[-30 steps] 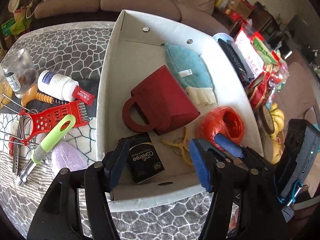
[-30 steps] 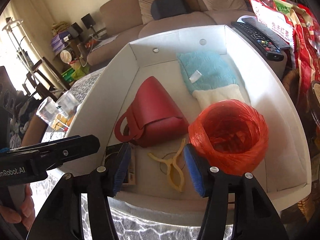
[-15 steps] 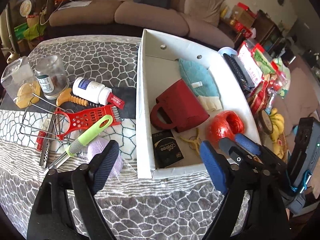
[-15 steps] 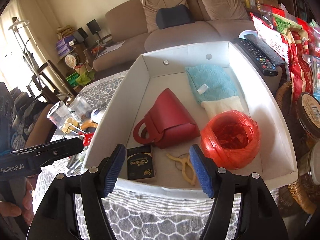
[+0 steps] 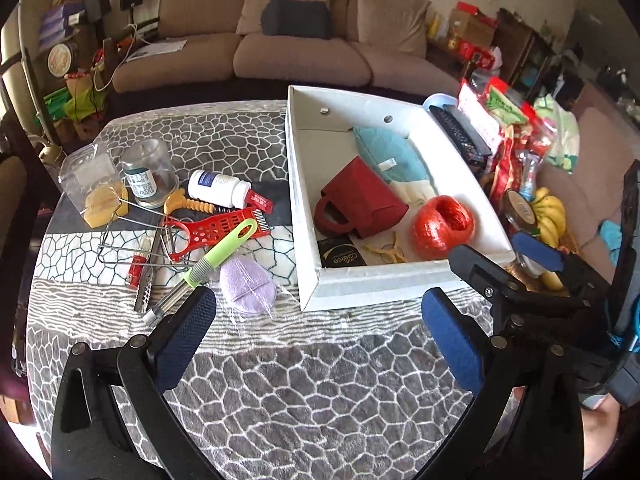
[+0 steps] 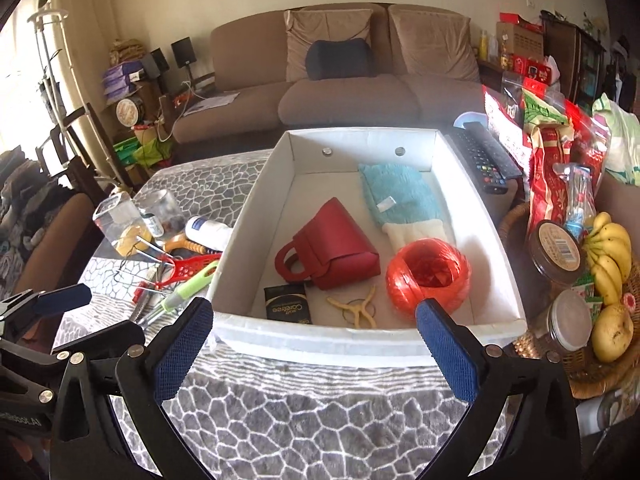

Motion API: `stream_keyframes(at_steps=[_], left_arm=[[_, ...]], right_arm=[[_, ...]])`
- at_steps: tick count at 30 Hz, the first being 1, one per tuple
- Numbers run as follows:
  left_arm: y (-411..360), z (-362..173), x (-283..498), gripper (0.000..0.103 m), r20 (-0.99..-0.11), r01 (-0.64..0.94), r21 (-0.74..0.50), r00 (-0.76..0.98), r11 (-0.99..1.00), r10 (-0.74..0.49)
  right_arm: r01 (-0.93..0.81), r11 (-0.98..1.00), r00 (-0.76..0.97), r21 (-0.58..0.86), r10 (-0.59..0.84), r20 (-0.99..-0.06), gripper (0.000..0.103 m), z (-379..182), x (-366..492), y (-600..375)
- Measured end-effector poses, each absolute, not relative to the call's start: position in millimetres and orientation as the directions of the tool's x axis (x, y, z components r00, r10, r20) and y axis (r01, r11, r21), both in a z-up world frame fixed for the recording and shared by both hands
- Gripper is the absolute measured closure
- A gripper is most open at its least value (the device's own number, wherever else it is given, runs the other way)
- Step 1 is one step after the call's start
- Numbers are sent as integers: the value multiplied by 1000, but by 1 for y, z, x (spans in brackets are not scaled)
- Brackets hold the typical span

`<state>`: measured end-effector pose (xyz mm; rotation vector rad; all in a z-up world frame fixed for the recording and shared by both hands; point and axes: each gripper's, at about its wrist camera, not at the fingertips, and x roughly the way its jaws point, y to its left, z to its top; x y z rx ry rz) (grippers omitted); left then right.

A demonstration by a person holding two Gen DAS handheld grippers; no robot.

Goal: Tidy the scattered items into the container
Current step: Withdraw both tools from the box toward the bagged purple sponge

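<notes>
Both hand-held grippers, left (image 5: 320, 332) and right (image 6: 312, 344), have been pulled back from the white box (image 6: 360, 342), jaws apart, empty; purple pad (image 5: 247, 285) likely targeted next.

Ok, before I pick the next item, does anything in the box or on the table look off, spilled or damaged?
Nothing looks spilled or broken. The red handbag lies tipped on its side in the white box, and the white pill bottle lies flat among the utensils left of the box. Both look normal for loose clutter.
</notes>
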<state>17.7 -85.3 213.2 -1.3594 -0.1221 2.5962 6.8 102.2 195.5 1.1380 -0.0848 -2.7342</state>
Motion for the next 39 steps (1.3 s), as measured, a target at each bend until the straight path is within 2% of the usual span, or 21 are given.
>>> stream_keyframes(at_steps=[10, 15, 19, 25, 33, 39], left_arm=[[-137, 224, 60, 0, -799, -82, -153, -577, -985, 172], [-186, 208, 63, 0, -816, -31, -139, -562, -990, 133], [-251, 198, 56, 0, -818, 76, -122, -572, -990, 57], [-317, 158, 41, 0, -846, 181, -120, -534, -976, 5], [-306, 102, 20, 0, -862, 115, -126, -505, -985, 51], [-283, 75, 0, 0, -860, 31, -125, -501, -992, 92]], right_arm=[[202, -974, -706, 104, -219, -674, 0, 222, 53, 67], [251, -963, -694, 94, -247, -676, 0, 219, 64, 37], [302, -948, -678, 105, -291, -675, 0, 210, 65, 14], [363, -911, -630, 198, -396, -668, 0, 181, 48, -25], [422, -866, -548, 268, -479, -685, 0, 132, 25, -72], [434, -860, -496, 269, -477, -726, 3, 92, 9, -80]])
